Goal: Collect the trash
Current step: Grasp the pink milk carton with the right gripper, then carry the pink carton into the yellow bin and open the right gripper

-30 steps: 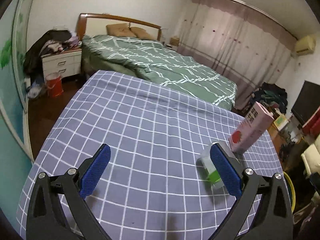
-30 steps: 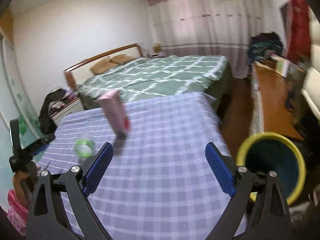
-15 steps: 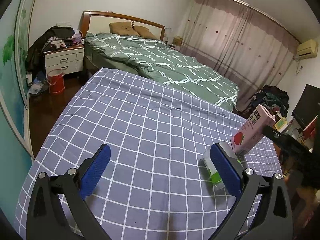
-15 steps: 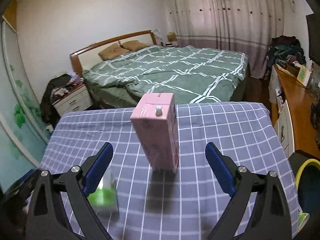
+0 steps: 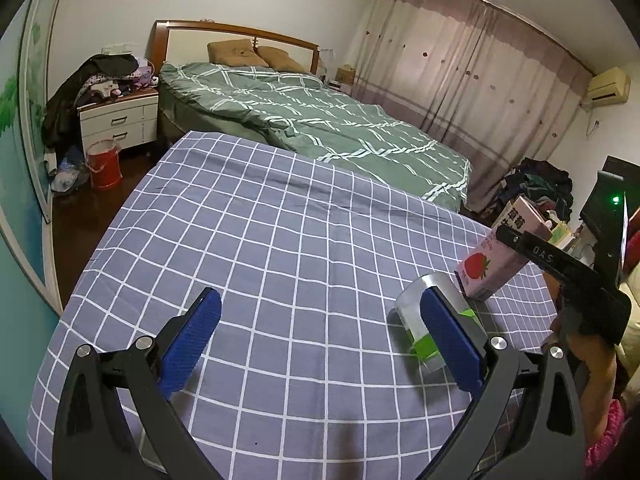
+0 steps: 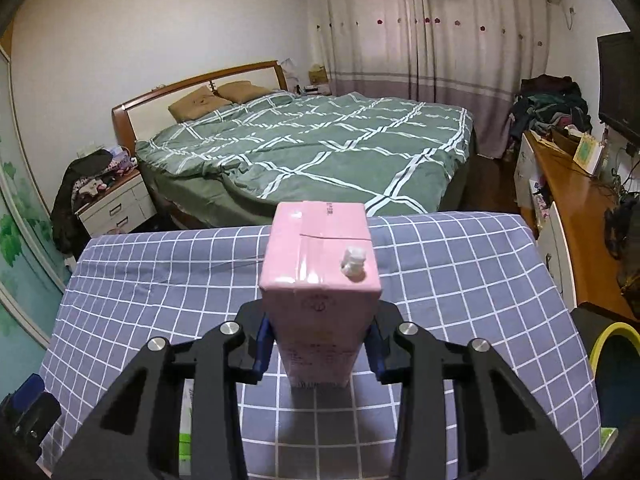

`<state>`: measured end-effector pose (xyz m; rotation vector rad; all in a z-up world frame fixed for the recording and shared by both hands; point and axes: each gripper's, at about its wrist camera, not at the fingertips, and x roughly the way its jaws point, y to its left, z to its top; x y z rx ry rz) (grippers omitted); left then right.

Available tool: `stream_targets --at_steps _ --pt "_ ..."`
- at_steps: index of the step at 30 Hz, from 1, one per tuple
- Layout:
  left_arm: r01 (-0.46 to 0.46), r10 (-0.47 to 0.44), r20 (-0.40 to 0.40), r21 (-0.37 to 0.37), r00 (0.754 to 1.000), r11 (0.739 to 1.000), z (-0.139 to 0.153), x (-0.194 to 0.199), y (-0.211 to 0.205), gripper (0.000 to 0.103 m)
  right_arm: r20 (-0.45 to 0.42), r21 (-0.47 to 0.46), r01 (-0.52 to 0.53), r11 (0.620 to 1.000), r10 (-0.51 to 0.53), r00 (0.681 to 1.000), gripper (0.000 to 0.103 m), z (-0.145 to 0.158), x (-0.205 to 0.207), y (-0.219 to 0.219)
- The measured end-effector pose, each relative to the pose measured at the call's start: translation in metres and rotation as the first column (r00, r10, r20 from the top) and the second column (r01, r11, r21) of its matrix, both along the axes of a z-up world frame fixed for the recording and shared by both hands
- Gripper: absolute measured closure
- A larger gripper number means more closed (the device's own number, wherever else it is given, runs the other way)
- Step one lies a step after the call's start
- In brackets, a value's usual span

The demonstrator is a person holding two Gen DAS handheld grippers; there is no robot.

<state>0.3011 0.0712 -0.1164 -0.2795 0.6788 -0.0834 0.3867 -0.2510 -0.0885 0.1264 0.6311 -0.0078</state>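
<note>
A pink milk carton with a white cap stands upright on the checked tablecloth. My right gripper is closing on it, and its blue pads touch both sides of the carton low down. In the left wrist view the same carton stands at the right, with a black finger of the right gripper across it. A white and green carton lies on its side, partly hidden behind the right finger of my left gripper. That gripper is open above the cloth with nothing between its fingers.
A yellow-rimmed bin stands on the floor off the table's right edge. A bed with a green quilt lies beyond the table. A wooden desk runs along the right wall. A red bucket stands by the nightstand.
My right gripper swung to face the pink carton, moved up to it and closed its jaws from wide open onto the carton's sides. The left gripper stayed in place and open.
</note>
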Motion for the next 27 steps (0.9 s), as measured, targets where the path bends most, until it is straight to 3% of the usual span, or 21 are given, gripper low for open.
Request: stream_targets --at_steps 7,15,21,27 --pt "0.008 -0.008 0.001 0.007 1.000 1.000 -0.001 0.000 -0.003 0.005 0.035 0.004 -0.021 1.000 0.021 0.999 0.068 0.016 -0.018 -0.013" --pt "0.020 -0.020 -0.003 0.021 1.000 1.000 -0.004 0.001 -0.007 0.005 0.046 -0.002 -0.010 1.000 0.010 0.999 0.067 0.035 -0.066 -0.073" --pt "0.042 -0.042 0.002 0.037 0.999 0.998 -0.003 -0.001 -0.013 0.005 0.058 -0.015 0.153 0.988 -0.152 0.987 0.067 0.031 -0.115 -0.156" --pt "0.080 -0.080 0.003 0.061 0.997 0.995 -0.004 -0.003 -0.024 0.005 0.015 -0.024 0.370 0.929 -0.370 0.929 0.067 0.007 -0.153 -0.248"
